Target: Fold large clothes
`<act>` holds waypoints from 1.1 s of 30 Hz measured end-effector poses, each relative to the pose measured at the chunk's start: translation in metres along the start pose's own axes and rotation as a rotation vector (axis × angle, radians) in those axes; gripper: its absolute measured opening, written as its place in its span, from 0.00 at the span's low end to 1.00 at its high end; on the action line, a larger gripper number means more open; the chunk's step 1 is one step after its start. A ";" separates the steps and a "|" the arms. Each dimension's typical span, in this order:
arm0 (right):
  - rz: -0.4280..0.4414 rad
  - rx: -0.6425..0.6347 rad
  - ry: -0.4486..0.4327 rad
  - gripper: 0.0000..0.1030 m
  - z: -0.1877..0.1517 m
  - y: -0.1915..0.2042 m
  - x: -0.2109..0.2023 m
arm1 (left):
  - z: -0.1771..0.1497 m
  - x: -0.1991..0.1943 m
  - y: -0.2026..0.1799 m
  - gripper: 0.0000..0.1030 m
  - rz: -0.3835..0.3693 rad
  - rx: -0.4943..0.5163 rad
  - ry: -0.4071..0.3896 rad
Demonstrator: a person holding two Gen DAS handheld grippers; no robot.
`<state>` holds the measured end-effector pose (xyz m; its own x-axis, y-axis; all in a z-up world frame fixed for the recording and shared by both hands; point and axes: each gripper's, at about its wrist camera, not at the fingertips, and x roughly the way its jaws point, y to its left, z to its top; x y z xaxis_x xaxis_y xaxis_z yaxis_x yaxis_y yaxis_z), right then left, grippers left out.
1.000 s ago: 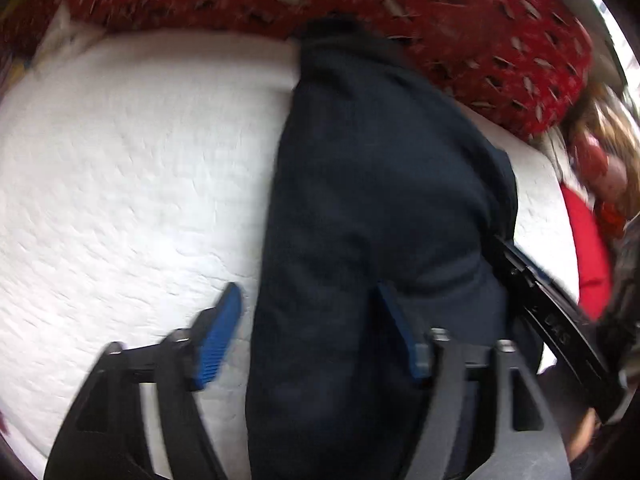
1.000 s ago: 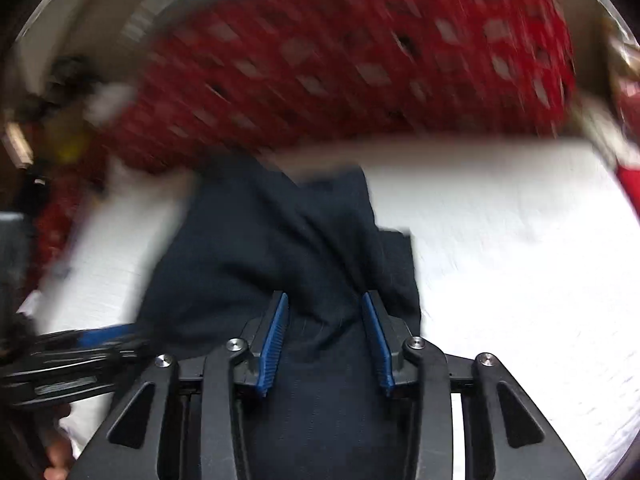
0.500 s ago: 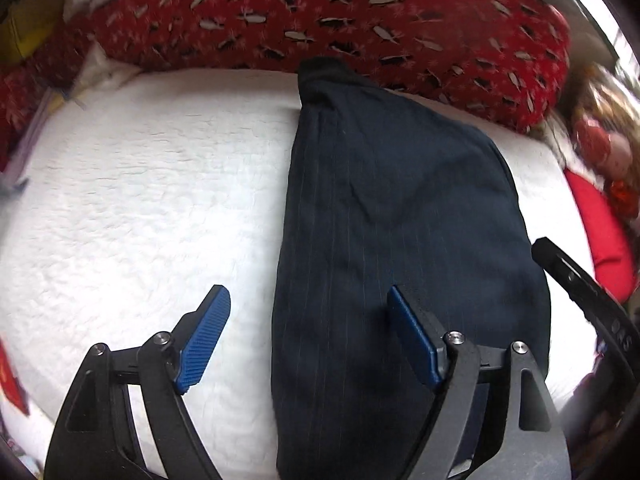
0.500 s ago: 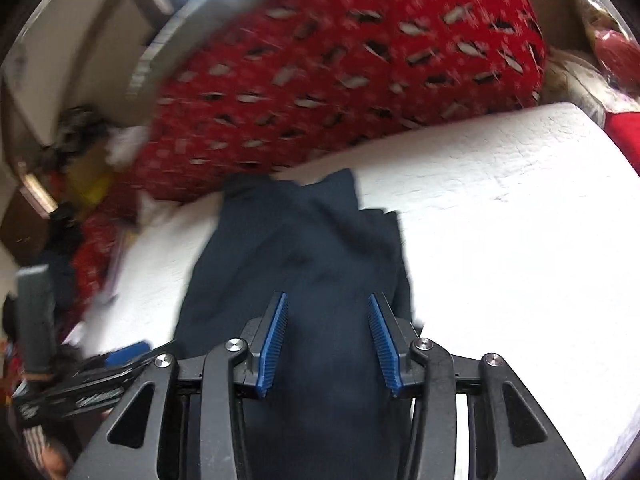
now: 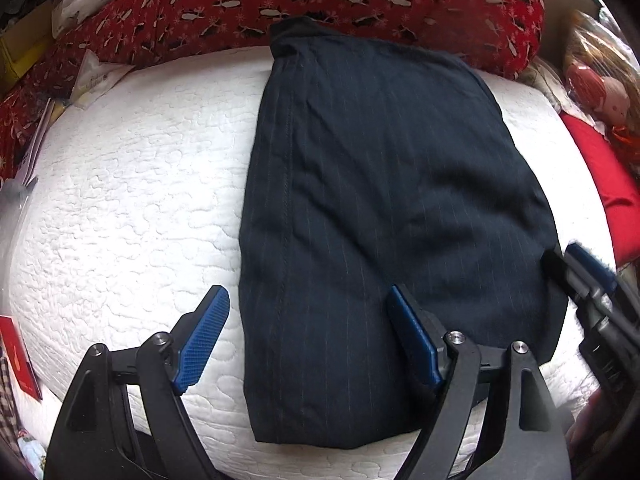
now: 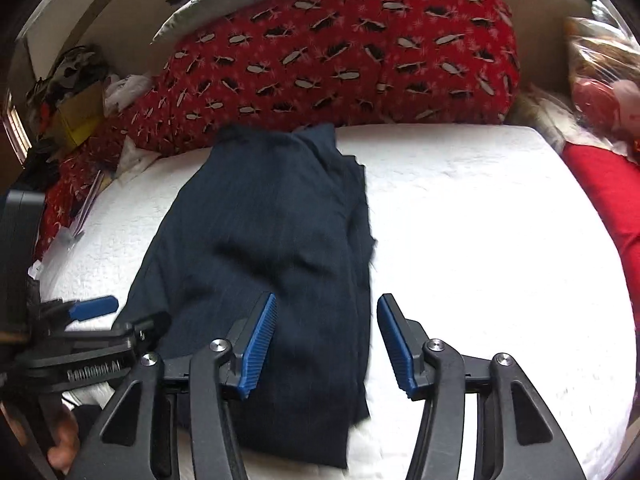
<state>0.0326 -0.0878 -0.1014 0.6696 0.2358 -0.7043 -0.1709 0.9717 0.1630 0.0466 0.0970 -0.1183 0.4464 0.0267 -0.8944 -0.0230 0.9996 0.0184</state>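
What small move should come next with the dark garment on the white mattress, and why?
Probably lower both tools to the near edge of the dark garment and grip it for another fold. It lies flat but long; the left tool is open, the right tool is opening, and neither holds cloth.

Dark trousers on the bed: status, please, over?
Left gripper open, empty. Right gripper opening, nothing pinched. Dark pinstriped trousers lie folded flat on white mattress, far end against red patterned pillow. Nothing on top.
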 end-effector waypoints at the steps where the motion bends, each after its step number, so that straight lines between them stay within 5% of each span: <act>1: -0.007 0.006 0.022 0.52 -0.007 -0.004 0.004 | -0.002 0.002 0.000 0.80 0.001 0.000 0.006; 5: -0.041 0.078 0.177 0.51 -0.024 -0.029 0.033 | -0.005 -0.003 0.011 0.79 -0.059 -0.037 0.038; 11: 0.030 0.188 0.004 0.54 0.033 -0.040 0.006 | 0.033 -0.014 0.041 0.79 -0.082 -0.123 -0.018; 14: 0.104 0.202 -0.001 0.54 0.072 -0.032 0.028 | 0.059 -0.002 0.049 0.79 -0.086 -0.161 -0.002; 18: 0.093 0.224 -0.006 0.53 0.108 -0.025 0.074 | 0.079 0.018 0.046 0.79 -0.066 -0.160 0.005; 21: -0.013 0.208 0.073 0.51 0.104 -0.024 0.109 | 0.076 0.047 0.042 0.81 -0.054 -0.152 0.072; 23: -0.103 0.189 0.178 0.60 0.097 -0.030 0.145 | 0.076 0.054 0.046 0.83 -0.092 -0.190 0.085; 26: -0.085 0.254 0.149 0.61 0.097 -0.047 0.139 | 0.073 0.047 0.050 0.83 -0.104 -0.188 0.090; 31: -0.115 0.155 0.136 0.65 0.083 -0.046 0.091 | 0.042 0.016 0.053 0.83 -0.096 -0.149 0.061; 33: -0.103 0.115 0.154 0.75 0.067 -0.040 0.067 | 0.023 0.005 0.050 0.83 -0.077 -0.127 0.060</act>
<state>0.1331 -0.1096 -0.1085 0.5596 0.1396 -0.8169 -0.0179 0.9875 0.1565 0.0683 0.1472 -0.1121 0.3974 -0.0544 -0.9160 -0.1051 0.9890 -0.1044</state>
